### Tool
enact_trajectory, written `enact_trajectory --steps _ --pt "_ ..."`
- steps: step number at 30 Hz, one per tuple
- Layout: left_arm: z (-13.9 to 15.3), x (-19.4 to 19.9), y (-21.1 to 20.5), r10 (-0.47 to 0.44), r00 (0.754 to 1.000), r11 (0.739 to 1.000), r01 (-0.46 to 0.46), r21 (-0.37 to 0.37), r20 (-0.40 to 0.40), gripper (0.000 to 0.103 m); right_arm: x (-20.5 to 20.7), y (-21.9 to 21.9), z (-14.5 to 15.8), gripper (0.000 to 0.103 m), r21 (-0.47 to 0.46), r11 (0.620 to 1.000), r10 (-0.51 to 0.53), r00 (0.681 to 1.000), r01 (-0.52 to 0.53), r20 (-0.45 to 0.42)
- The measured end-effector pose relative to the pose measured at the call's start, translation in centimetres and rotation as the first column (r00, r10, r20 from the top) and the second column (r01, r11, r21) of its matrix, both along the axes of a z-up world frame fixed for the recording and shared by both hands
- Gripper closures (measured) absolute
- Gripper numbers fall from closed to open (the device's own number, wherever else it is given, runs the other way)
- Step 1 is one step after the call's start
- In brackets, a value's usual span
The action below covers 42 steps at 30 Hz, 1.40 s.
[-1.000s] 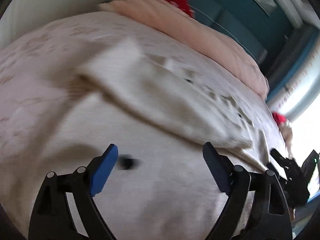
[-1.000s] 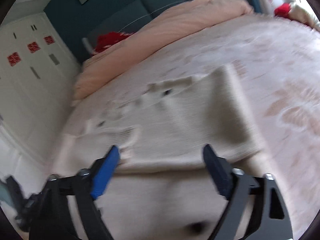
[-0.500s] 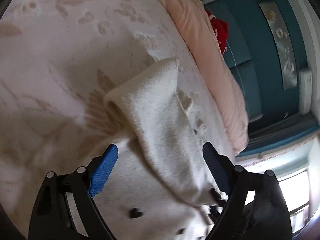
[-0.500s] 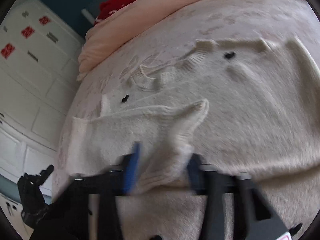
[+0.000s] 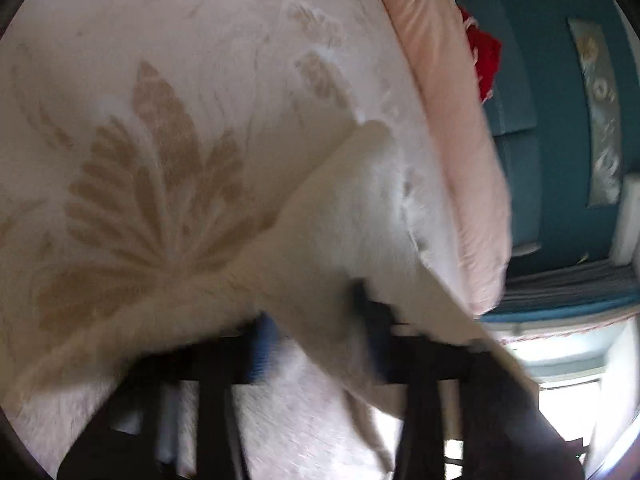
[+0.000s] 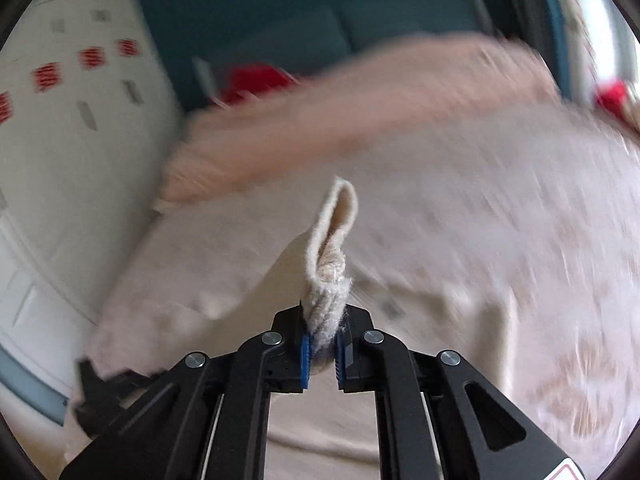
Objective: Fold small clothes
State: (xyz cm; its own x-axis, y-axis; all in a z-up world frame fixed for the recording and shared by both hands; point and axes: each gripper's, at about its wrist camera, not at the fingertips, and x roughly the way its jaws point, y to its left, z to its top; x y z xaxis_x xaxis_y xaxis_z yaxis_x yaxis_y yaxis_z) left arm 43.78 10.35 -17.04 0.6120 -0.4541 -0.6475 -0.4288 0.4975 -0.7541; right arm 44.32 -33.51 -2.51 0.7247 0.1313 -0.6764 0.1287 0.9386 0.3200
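A cream knitted sweater (image 5: 352, 216) lies spread on the bed. In the left wrist view one of its sleeves runs down between the blurred pads of my left gripper (image 5: 316, 336), whose jaws are closing on the cloth. In the right wrist view my right gripper (image 6: 322, 344) is shut on the ribbed cuff (image 6: 330, 264) of the other sleeve. That cuff stands up folded above the pads, lifted off the sweater body (image 6: 240, 280).
The pale bed cover (image 5: 160, 100) has a brown leaf pattern. A rolled pink duvet (image 6: 360, 112) and a red item (image 6: 256, 80) lie at the head of the bed. Behind them is a teal wall; a white wardrobe (image 6: 80, 140) stands on the left.
My right gripper shut on the sleeve cuff and rose with it. My left gripper rolled, slid over the other sleeve, and its jaws have narrowed around the cloth.
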Motion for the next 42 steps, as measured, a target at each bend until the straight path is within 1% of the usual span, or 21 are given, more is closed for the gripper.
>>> enact_trajectory --steps 1,3,7,9,10,12,13,14,17,20,21,22,23,25,28,30,32,34,37,41,42 --pt "0.1 0.0 -0.3 0.001 1.000 1.000 -0.001 0.029 0.006 0.091 0.1 -1.4 -2.7 0.094 0.009 1.000 -0.026 0.997 0.027 -0.069" --pt "1.2 -0.1 -0.5 0.006 0.999 0.997 -0.009 0.074 0.044 0.097 -0.2 -2.8 -5.5 0.094 0.036 0.998 -0.039 0.990 0.045 -0.136" --pt "5.2 -0.7 -0.9 -0.017 0.982 0.978 -0.024 0.208 0.190 0.097 -2.1 -3.5 -2.3 0.094 0.101 0.995 -0.013 1.000 0.011 0.024" --pt "5.2 -0.6 -1.2 -0.036 0.981 0.967 -0.014 0.255 0.190 0.097 -2.7 -3.6 -1.8 0.094 0.091 0.996 -0.010 0.997 0.002 0.081" --pt "4.5 -0.4 -1.3 -0.048 0.985 0.958 -0.002 0.286 0.164 0.097 -3.0 -4.3 -2.7 0.094 0.078 0.997 -0.014 0.998 0.009 0.057" --pt "2.5 0.1 -1.2 -0.058 0.993 0.946 0.022 0.325 0.101 0.097 -1.9 -5.4 -7.8 0.094 0.048 0.998 -0.039 0.993 0.045 -0.111" --pt "1.4 0.0 -1.2 -0.064 0.995 0.945 0.035 0.326 0.077 0.097 -1.6 -6.2 -11.4 0.093 0.059 0.997 -0.044 0.973 0.058 -0.226" --pt "1.0 -0.3 -1.0 -0.071 0.993 0.943 0.038 0.329 0.090 0.096 -2.2 -6.4 -12.5 0.094 0.087 0.994 -0.040 0.973 0.061 -0.226" --pt "1.7 -0.7 -1.3 -0.122 0.987 0.920 0.073 0.384 0.104 0.095 -4.5 -7.4 -11.1 0.083 0.168 0.978 -0.096 0.982 0.123 -0.160" --pt "2.2 -1.4 -0.3 -0.175 0.978 0.930 0.126 0.344 0.115 0.090 -8.6 -8.0 -9.0 0.067 0.153 0.978 -0.122 0.984 0.142 -0.128" --pt "2.5 -2.0 0.1 -0.191 0.975 0.928 0.142 0.343 0.113 0.086 -10.5 -8.1 -8.5 0.050 0.126 0.981 -0.133 0.983 0.149 -0.131" --pt "3.2 -3.4 0.8 -0.215 0.969 0.922 0.162 0.352 0.117 0.081 -12.0 -8.1 -8.3 0.039 0.115 0.981 -0.137 0.981 0.153 -0.136" --pt "3.8 -4.9 1.5 -0.230 0.967 0.911 0.172 0.375 0.113 0.076 -15.1 -8.4 -8.2 0.037 0.116 0.981 -0.139 0.979 0.157 -0.148" --pt "4.6 -8.7 3.0 -0.244 0.966 0.884 0.186 0.429 0.082 0.046 -19.7 -8.3 -8.5 0.036 0.118 0.980 -0.135 0.973 0.158 -0.187" --pt "4.6 -14.2 5.8 -0.251 0.968 0.878 0.220 0.425 0.016 0.032 -26.8 -7.3 -9.9 0.035 0.143 0.978 -0.110 0.957 0.153 -0.268" --pt "4.1 -17.1 7.1 -0.262 0.964 0.886 0.255 0.388 -0.036 0.029 -29.9 -6.0 -10.7 0.034 0.154 0.978 -0.087 0.947 0.141 -0.309" --pt "4.0 -20.4 7.8 -0.280 0.959 0.892 0.275 0.358 -0.039 0.028 -32.6 -4.5 -11.3 0.032 0.188 0.974 -0.056 0.940 0.125 -0.336" --pt "4.2 -22.6 7.7 -0.293 0.956 0.902 0.286 0.324 -0.028 0.012 -33.8 -3.1 -11.9 0.025 0.239 0.965 -0.022 0.944 0.106 -0.328" --pt "3.7 -24.3 6.6 -0.302 0.953 0.931 0.294 0.215 0.005 0.006 -34.7 -1.0 -12.5 0.017 0.276 0.958 0.000 0.956 0.085 -0.295" --pt "3.9 -24.6 5.2 -0.284 0.959 0.927 0.273 0.256 0.010 0.005 -33.1 0.6 -12.5 0.016 0.288 0.952 -0.031 0.966 0.106 -0.255" --pt "4.0 -24.6 5.0 -0.285 0.959 0.927 0.274 0.257 0.006 0.009 -33.0 0.9 -12.5 0.022 0.287 0.952 -0.036 0.967 0.110 -0.252"
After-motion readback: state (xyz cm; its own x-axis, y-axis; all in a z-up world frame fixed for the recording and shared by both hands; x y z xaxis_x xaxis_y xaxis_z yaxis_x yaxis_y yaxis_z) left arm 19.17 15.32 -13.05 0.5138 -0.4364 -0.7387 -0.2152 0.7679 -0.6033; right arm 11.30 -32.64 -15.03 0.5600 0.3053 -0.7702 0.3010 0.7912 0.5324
